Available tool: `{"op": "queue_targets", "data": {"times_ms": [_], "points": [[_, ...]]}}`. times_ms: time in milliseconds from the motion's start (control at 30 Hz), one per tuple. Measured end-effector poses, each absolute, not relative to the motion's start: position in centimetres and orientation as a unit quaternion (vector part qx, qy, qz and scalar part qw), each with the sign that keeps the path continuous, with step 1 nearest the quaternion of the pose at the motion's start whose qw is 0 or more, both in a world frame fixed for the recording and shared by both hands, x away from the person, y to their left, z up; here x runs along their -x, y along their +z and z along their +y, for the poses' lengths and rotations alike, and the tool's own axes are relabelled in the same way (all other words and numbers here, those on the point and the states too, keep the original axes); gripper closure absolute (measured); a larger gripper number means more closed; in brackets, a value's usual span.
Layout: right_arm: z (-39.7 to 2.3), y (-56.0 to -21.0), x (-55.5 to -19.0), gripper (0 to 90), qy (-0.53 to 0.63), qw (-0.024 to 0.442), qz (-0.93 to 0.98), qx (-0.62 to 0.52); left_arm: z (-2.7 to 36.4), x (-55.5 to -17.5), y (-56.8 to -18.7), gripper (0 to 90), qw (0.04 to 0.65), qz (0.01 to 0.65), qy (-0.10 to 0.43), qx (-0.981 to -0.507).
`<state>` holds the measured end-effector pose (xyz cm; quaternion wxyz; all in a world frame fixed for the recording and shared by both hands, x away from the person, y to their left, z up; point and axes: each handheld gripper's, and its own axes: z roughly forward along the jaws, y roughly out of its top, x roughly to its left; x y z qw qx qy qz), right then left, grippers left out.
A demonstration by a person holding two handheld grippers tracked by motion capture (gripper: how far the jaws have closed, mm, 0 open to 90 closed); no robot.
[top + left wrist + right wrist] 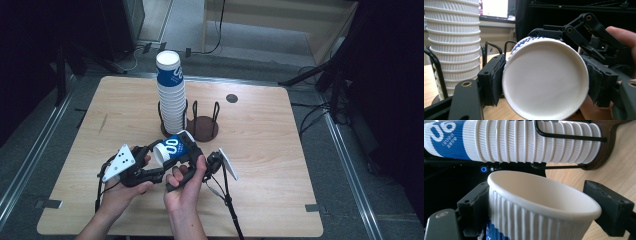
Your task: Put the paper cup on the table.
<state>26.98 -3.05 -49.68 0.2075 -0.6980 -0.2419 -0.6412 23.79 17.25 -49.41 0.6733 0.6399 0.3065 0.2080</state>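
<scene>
Clamping the paper cup (545, 79) hard, the left gripper (150, 161) could crush it; right gripper (192, 157) jaws straddle its rim, one pad apart.

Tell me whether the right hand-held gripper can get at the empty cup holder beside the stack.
Probably not yet: the right hand-held gripper and the left hand-held gripper both sit around a paper cup. The path to the empty holder looks open.

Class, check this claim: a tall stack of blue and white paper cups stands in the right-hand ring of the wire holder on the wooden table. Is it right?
Not quite. In the high view, the stack of cups stands in the left-hand ring of the wire holder, not the right-hand one. The rest holds: blue and white paper cups, on the wooden table.
</scene>
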Motion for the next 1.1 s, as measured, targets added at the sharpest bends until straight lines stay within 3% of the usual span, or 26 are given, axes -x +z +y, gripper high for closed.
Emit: {"op": "queue_targets", "data": {"times_ms": [167, 267, 567, 833, 1100], "points": [[-3.3, -49.6, -27.0, 13.6, -0.649, 0.196, -0.241, 0.695, 17.6, -23.8, -49.3, 25.0, 0.674, 0.313, 0.21, -0.635], [-3.9, -49.4, -27.4, 13.8, -0.65, 0.177, -0.238, 0.7, 18.3, -23.9, -49.1, 23.3, 0.687, 0.321, 0.171, -0.629], [-5.3, -49.3, -28.0, 14.3, -0.651, 0.121, -0.249, 0.707, 19.5, -24.2, -49.1, 20.1, 0.674, 0.337, 0.168, -0.635], [-5.8, -49.3, -27.9, 14.4, -0.657, 0.077, -0.275, 0.698, 20.4, -24.5, -49.2, 1.3, 0.641, 0.378, 0.158, -0.649], [-6.6, -49.4, -28.1, 14.3, -0.65, 0.021, -0.303, 0.697, 21.9, -25.0, -49.9, 1.3, 0.602, 0.402, 0.155, -0.672]]}}
